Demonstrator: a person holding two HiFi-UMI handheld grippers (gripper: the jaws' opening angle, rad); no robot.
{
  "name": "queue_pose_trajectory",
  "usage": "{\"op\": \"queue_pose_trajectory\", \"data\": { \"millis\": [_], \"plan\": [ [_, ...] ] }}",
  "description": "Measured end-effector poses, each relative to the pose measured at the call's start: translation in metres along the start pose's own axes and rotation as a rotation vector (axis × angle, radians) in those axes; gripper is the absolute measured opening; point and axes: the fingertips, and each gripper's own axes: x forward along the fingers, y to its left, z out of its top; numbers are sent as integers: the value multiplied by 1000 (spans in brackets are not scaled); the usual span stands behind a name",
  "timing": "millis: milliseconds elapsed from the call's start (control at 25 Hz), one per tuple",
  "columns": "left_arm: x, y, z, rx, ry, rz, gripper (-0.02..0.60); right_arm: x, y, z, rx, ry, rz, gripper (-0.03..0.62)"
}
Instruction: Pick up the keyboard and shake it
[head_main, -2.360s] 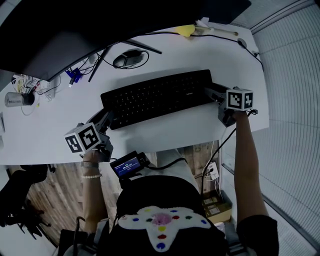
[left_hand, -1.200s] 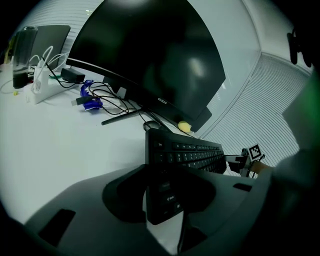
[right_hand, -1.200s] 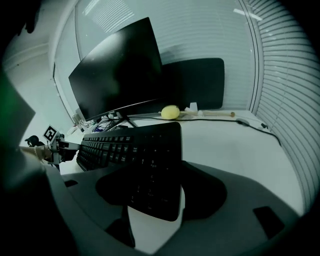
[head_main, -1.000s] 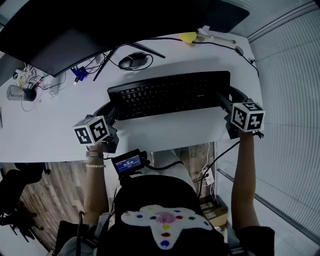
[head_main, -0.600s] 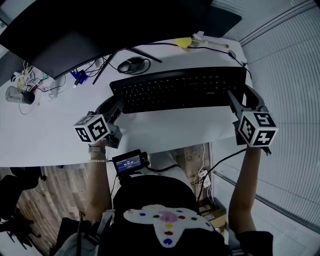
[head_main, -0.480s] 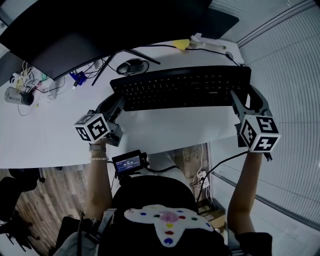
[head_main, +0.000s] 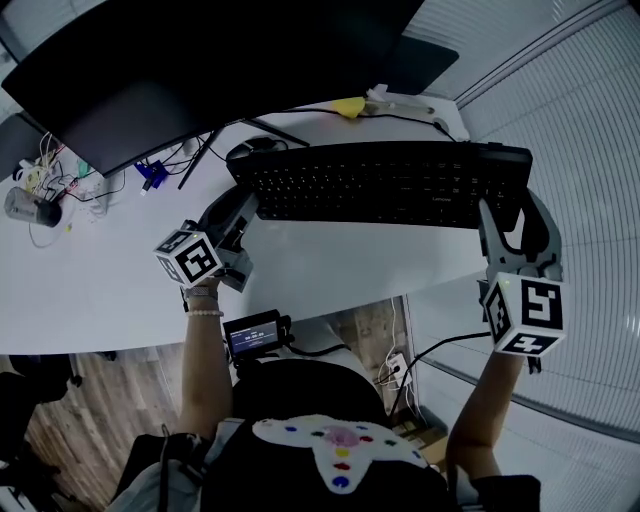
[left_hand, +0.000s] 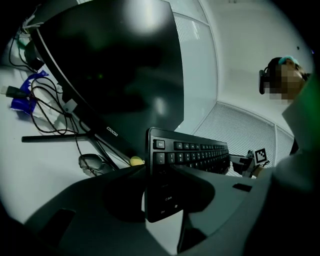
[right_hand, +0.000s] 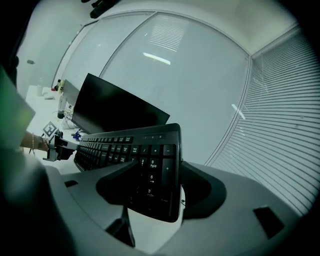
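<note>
The long black computer keyboard (head_main: 380, 185) hangs clear of the white desk (head_main: 330, 265), gripped at both short ends with its key face up. At its 9 o'clock end, the left gripper (head_main: 240, 205) has its dark fingers (left_hand: 112, 182) partly apart and clamped on the keyboard, one against the key face and the other against the underside. The Esc corner stands between them in the left gripper view. At the 3 o'clock end, the right gripper (head_main: 515, 215) grasps the number-pad end the same way, with its fingers (right_hand: 117, 175) pressed on both faces. That end reaches out past the desk's 3 o'clock edge. A large dark monitor (head_main: 190, 70) stands at 12 o'clock from the keyboard.
</note>
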Motion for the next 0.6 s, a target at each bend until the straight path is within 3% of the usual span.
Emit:
{"op": "queue_pose_trajectory", "data": {
  "millis": [400, 600],
  "plan": [
    [22, -1, 3, -82, -66, -159, 143, -41, 13, 50, -169, -55, -125, 281],
    [28, -2, 4, -125, -89, -200, 143, -53, 22, 74, -214, -82, -178, 281]
  ]
}}
